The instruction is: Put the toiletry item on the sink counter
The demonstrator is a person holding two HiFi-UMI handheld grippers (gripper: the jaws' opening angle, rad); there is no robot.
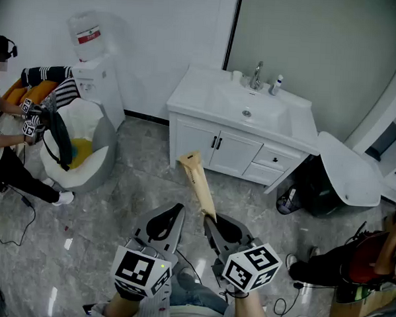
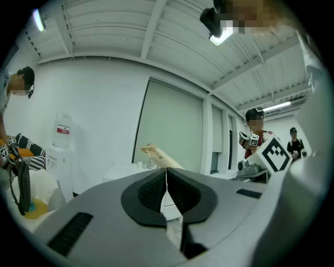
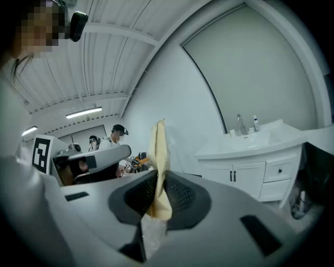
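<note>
Forearms side by side, left tool (image 1: pixel 173 211) with jaws together and empty, right tool (image 1: pixel 212 223) pinching a tube (image 1: pixel 198 178).

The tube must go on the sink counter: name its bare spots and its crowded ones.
The sink counter is bare left of the basin, out to its left edge, and right of the basin to the right end. The back rim is crowded: a cup, the faucet and a small bottle stand there.
</note>
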